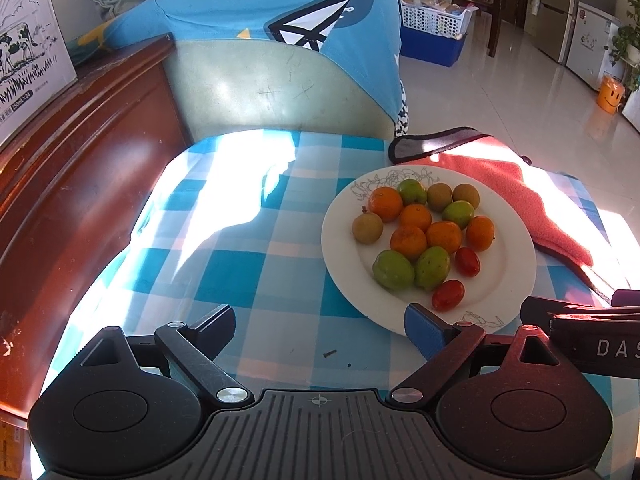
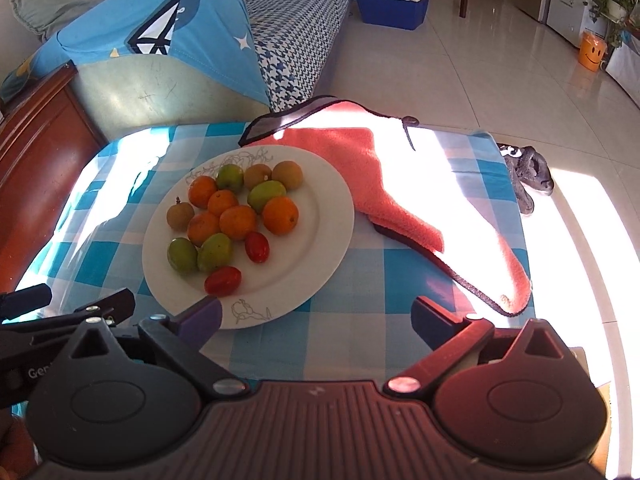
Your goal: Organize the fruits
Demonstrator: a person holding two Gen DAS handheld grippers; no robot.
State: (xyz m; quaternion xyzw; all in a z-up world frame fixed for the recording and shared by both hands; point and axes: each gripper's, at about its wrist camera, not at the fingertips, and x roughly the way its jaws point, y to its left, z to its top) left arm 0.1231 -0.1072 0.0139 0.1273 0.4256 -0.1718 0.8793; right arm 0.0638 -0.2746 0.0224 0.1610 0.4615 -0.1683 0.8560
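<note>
1. The left gripper (image 1: pixel 322 330) is released, its jaws wide apart and holding nothing, low above the blue checked tablecloth (image 1: pixel 256 240).
2. The white plate (image 1: pixel 508 280) lies at about 1 o'clock from it, with its near rim just beside the blue fingertip (image 1: pixel 420 330). It carries all the fruits: oranges (image 1: pixel 408 242), green fruits (image 1: pixel 394 270), brown fruits (image 1: pixel 367 228) and two red tomatoes (image 1: pixel 448 295) at 6 o'clock.
3. The pink towel (image 2: pixel 384 176) touches the plate at its 2 o'clock.
4. The right gripper (image 2: pixel 318 324) is also released and empty; the plate is at its 11 o'clock.
</note>
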